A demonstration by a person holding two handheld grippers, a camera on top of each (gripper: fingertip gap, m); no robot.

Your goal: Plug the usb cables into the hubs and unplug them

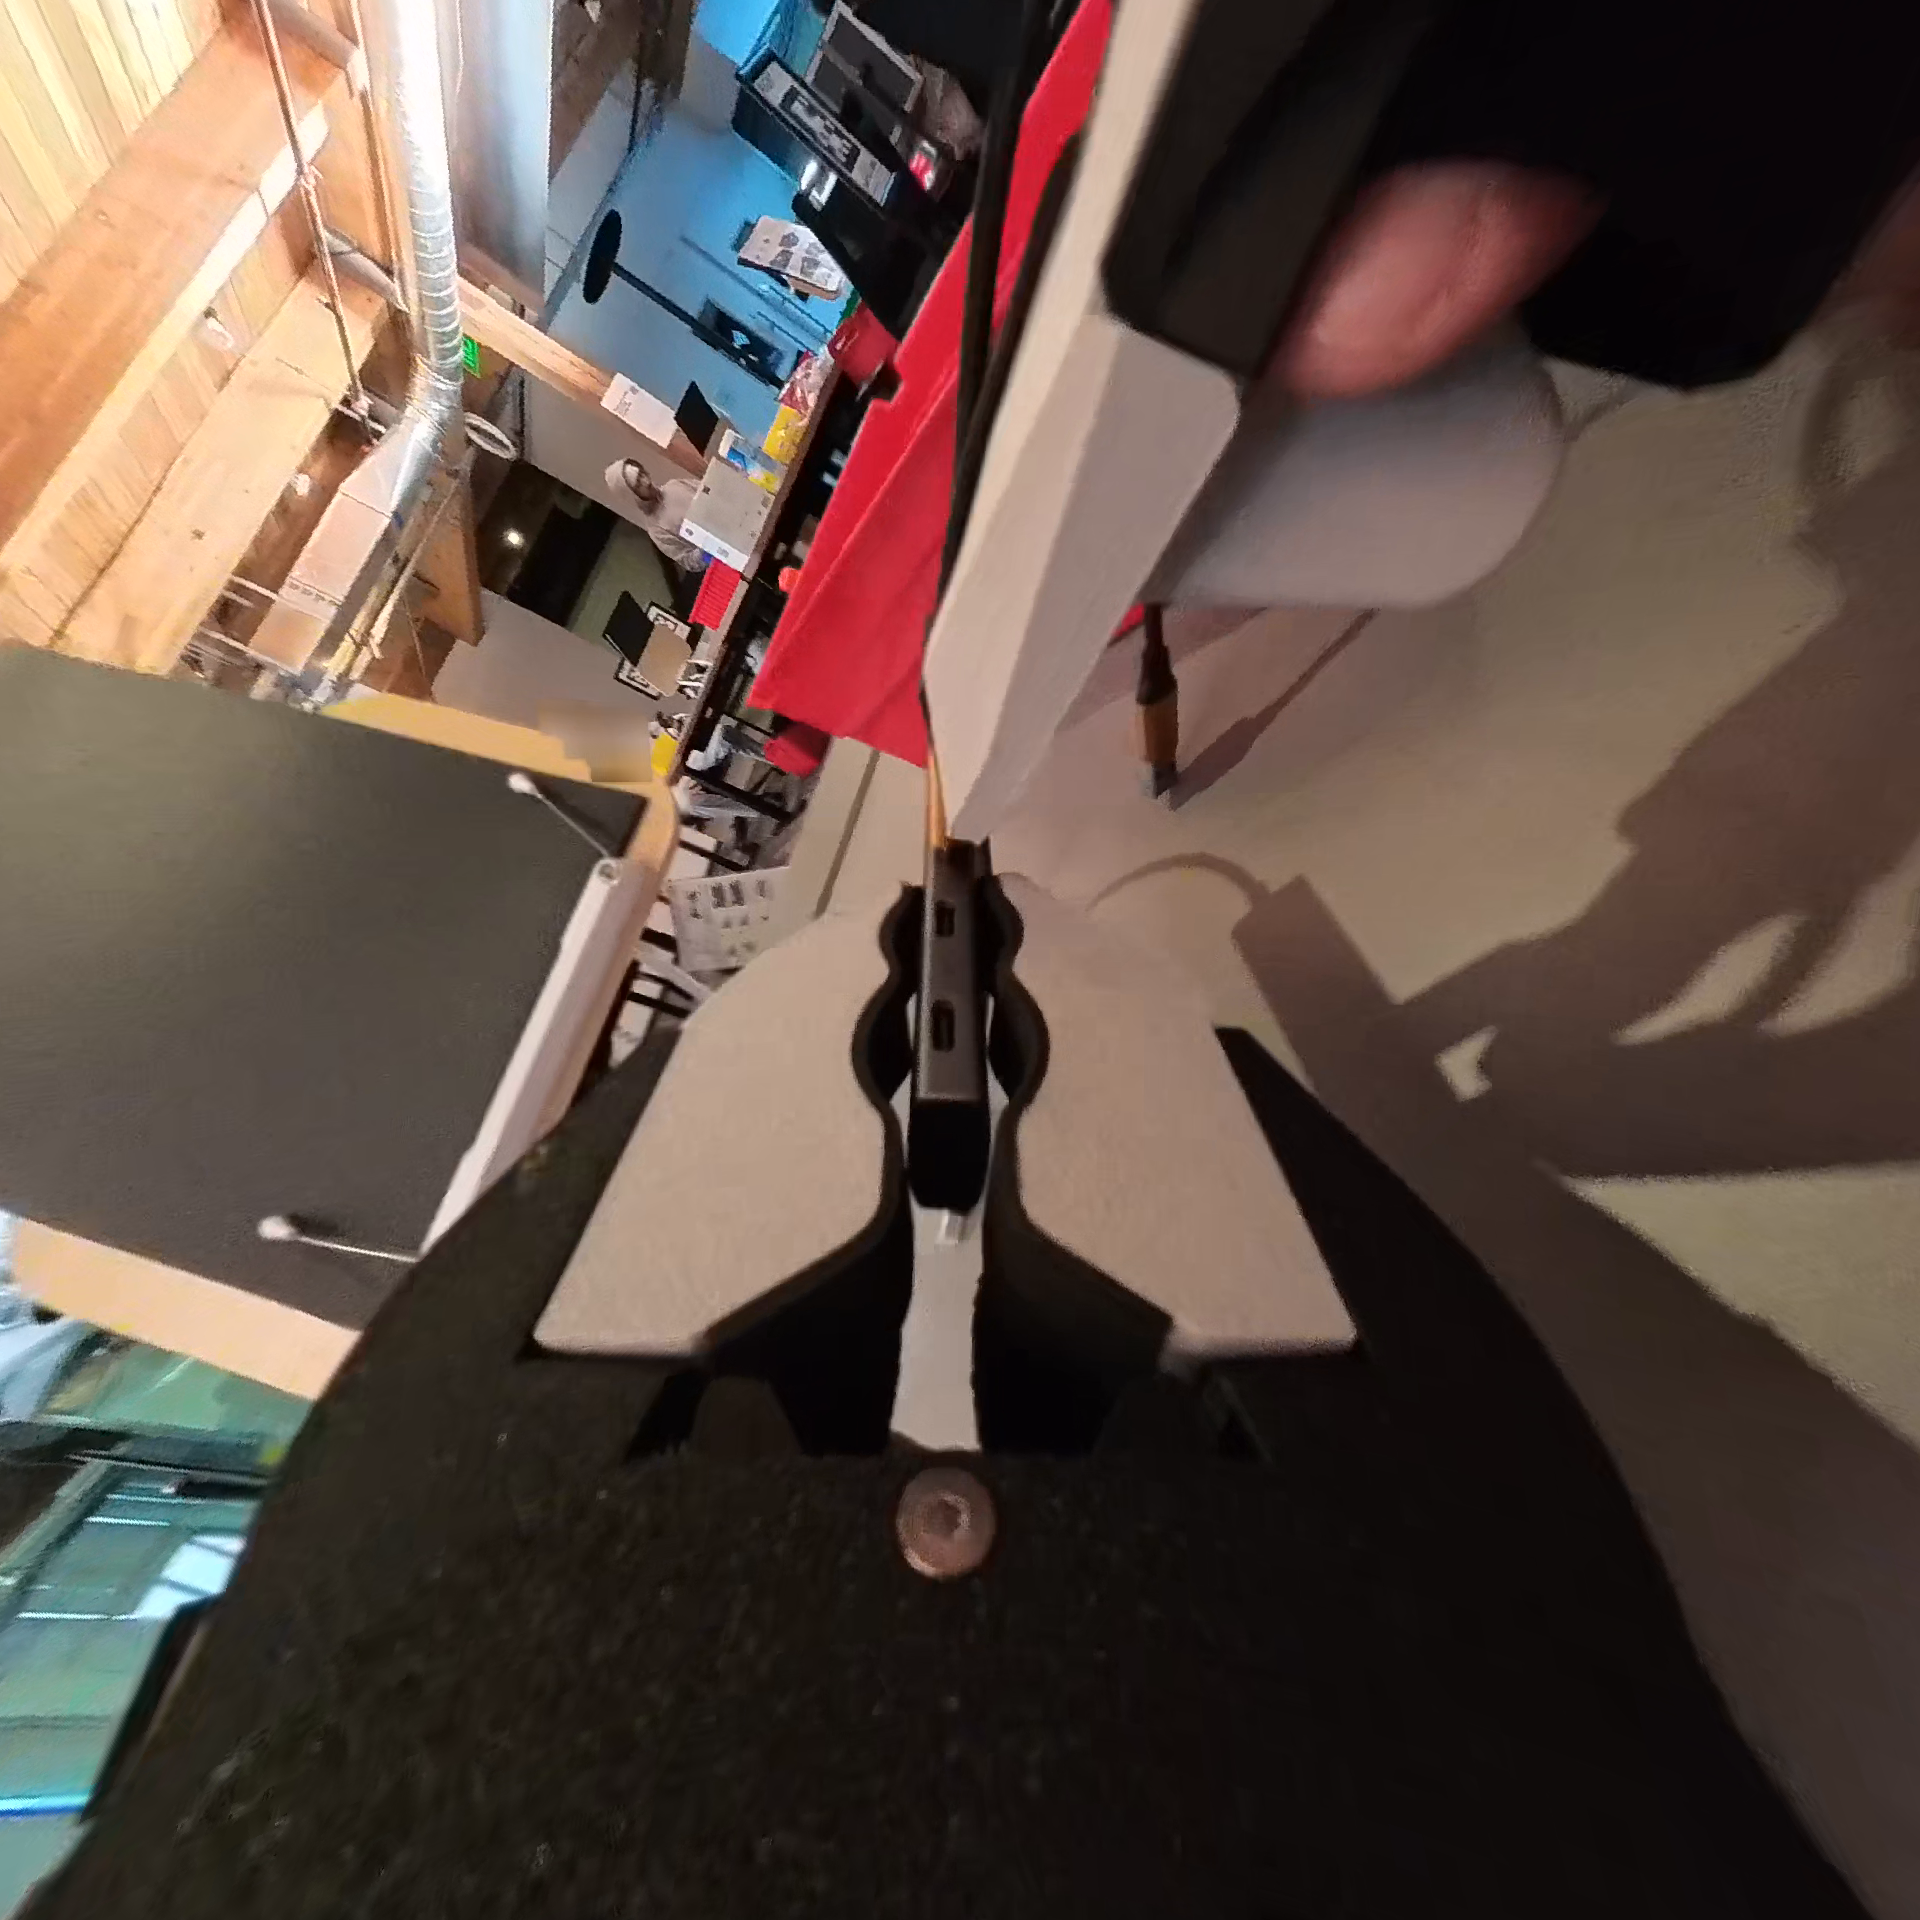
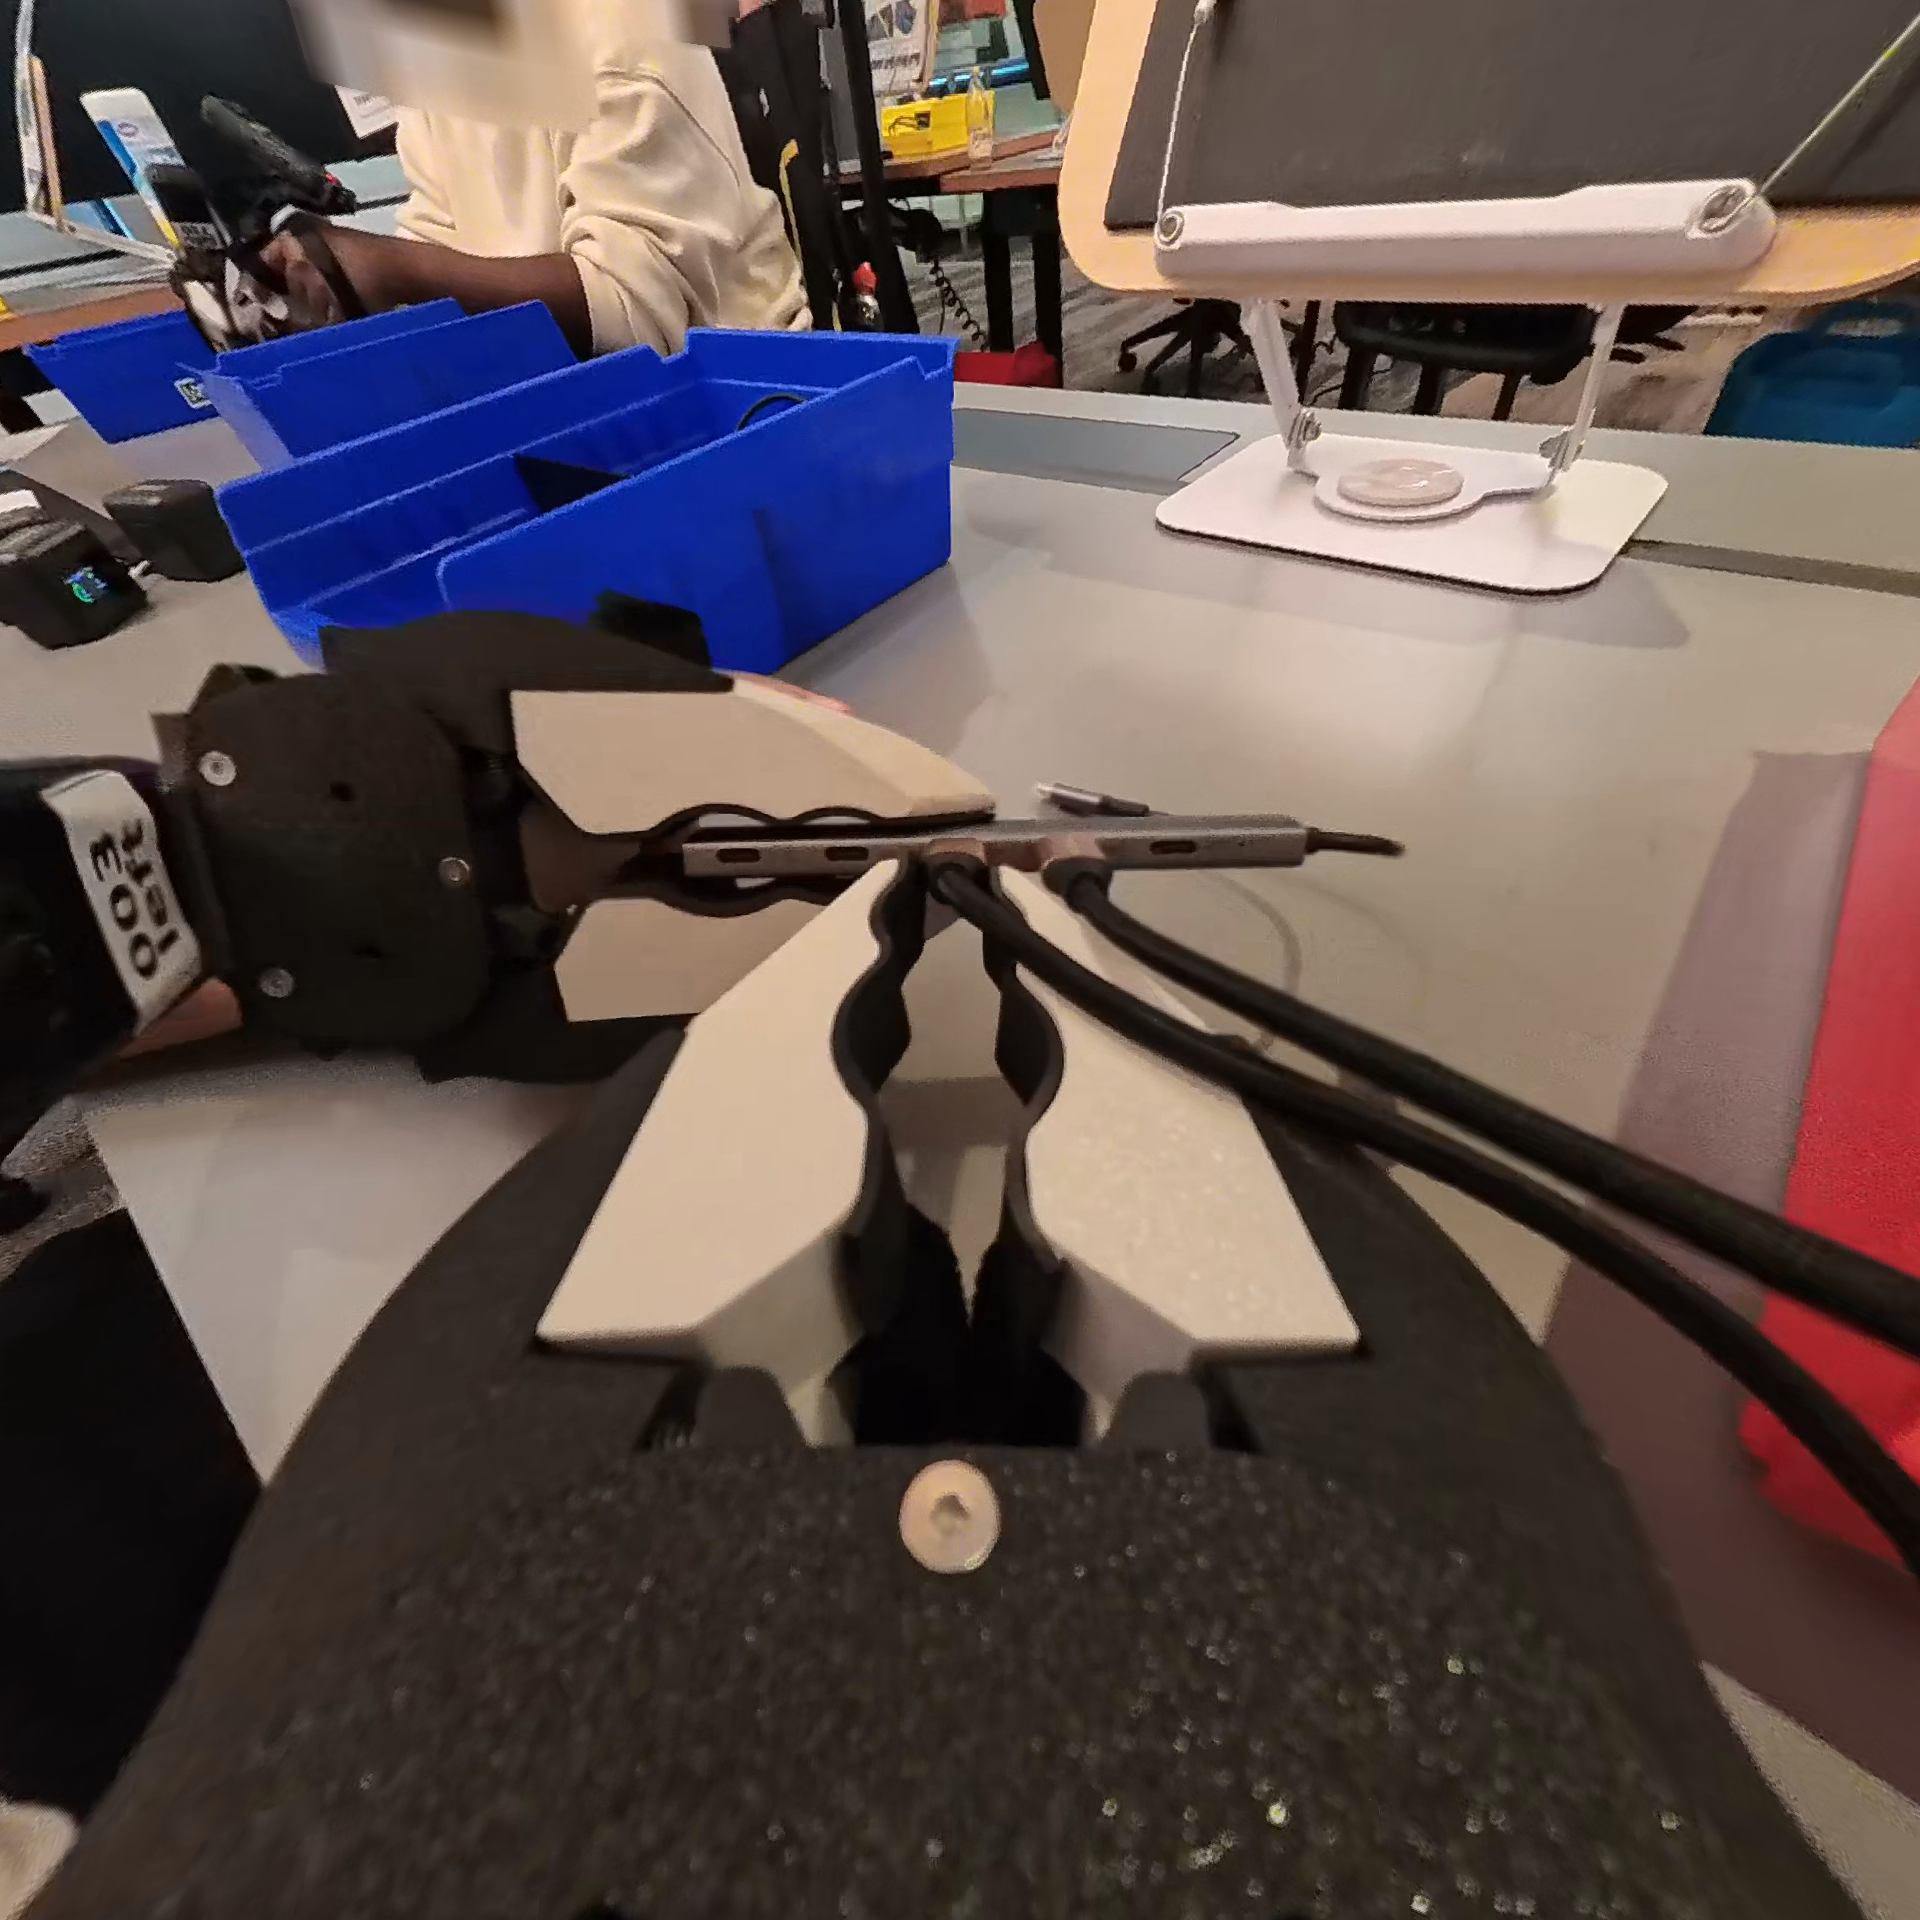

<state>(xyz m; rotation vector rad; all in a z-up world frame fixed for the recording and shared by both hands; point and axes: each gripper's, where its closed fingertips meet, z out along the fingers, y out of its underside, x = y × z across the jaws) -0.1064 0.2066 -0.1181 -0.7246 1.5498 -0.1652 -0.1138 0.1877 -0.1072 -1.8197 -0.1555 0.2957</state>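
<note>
A slim grey USB hub [image 2: 1195,840] is held level just above the grey table [image 2: 1299,675]. My left gripper [image 2: 914,844] is shut on the hub's left end. In the left wrist view it [image 1: 951,894] clamps the hub [image 1: 940,1018] seen end-on. My right gripper [image 2: 951,878] is shut on the copper-coloured plug [image 2: 951,857] of a black cable [image 2: 1351,1122] that sits in the hub's side. A second black cable [image 2: 1558,1148] is plugged in just to its right. One white finger [image 1: 1049,499] of the right gripper shows in the left wrist view.
Blue plastic bins [image 2: 727,520] stand behind the left gripper. A white stand [image 2: 1403,499] carrying a dark screen is at the back right. A red object [image 2: 1860,1143] is at the right edge. A small grey connector [image 2: 1091,800] lies behind the hub. A person [image 2: 644,208] sits beyond the bins. Only a small space, under 4 cm, lies between the two pairs of fingers.
</note>
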